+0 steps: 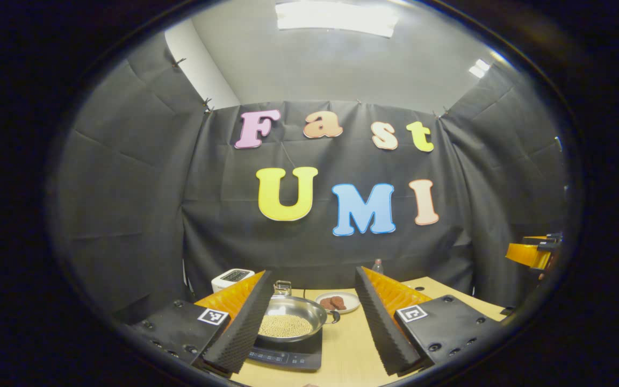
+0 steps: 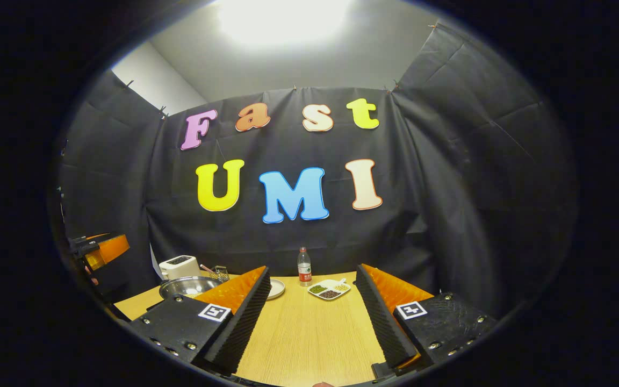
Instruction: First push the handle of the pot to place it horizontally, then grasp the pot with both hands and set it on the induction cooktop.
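A steel pot (image 1: 288, 320) holding pale beans sits on the black induction cooktop (image 1: 288, 355), with a small side handle (image 1: 334, 316) pointing right. My left gripper (image 1: 314, 271) stands open above and in front of it, the pot seen between its fingers and nothing held. At the right edge of the left gripper view the other gripper (image 1: 535, 252) shows. In the right gripper view my right gripper (image 2: 312, 269) is open over bare wooden table (image 2: 309, 333); the pot (image 2: 188, 285) lies to its left, partly behind the left finger. The left gripper (image 2: 100, 250) shows at the far left.
A white toaster (image 1: 232, 278) and a small glass (image 1: 282, 287) stand behind the pot. A plate with brown pieces (image 1: 336, 302) lies to its right. A water bottle (image 2: 304, 267) and a divided dish of grains (image 2: 329, 289) sit at the table's back.
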### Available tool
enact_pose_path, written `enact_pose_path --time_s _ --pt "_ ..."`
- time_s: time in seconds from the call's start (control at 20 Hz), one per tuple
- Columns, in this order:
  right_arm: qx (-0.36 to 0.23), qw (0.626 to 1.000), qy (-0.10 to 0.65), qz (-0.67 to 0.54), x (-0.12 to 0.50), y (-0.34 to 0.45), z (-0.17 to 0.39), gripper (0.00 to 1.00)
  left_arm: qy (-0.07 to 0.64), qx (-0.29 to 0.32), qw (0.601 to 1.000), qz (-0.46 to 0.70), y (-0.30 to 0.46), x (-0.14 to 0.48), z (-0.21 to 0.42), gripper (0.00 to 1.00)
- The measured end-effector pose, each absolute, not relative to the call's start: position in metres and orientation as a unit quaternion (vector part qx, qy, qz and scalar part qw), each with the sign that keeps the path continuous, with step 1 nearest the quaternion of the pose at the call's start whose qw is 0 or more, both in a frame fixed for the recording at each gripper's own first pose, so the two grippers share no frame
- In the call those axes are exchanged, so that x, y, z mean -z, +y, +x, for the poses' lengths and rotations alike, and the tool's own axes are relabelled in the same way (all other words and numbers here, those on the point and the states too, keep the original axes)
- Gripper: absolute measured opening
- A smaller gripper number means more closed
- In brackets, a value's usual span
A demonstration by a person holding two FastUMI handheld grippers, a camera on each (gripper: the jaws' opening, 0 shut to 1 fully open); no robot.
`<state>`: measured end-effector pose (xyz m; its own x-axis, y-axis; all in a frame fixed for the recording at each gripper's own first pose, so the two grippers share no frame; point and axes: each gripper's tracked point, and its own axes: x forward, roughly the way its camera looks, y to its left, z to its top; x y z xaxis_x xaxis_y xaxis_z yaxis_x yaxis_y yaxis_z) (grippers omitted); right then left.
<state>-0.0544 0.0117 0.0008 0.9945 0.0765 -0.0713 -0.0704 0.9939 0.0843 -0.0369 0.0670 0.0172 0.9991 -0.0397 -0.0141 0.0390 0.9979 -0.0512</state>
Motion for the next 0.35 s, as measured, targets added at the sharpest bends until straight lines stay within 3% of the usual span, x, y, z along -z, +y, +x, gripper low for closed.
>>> enact_pose_path --time_s 0.35 --pt "-0.039 0.998 0.028 0.04 -0.008 0.016 -0.0605 0.96 0.001 0.02 1.0 -0.021 0.0694 -0.0247 -0.0447 1.0"
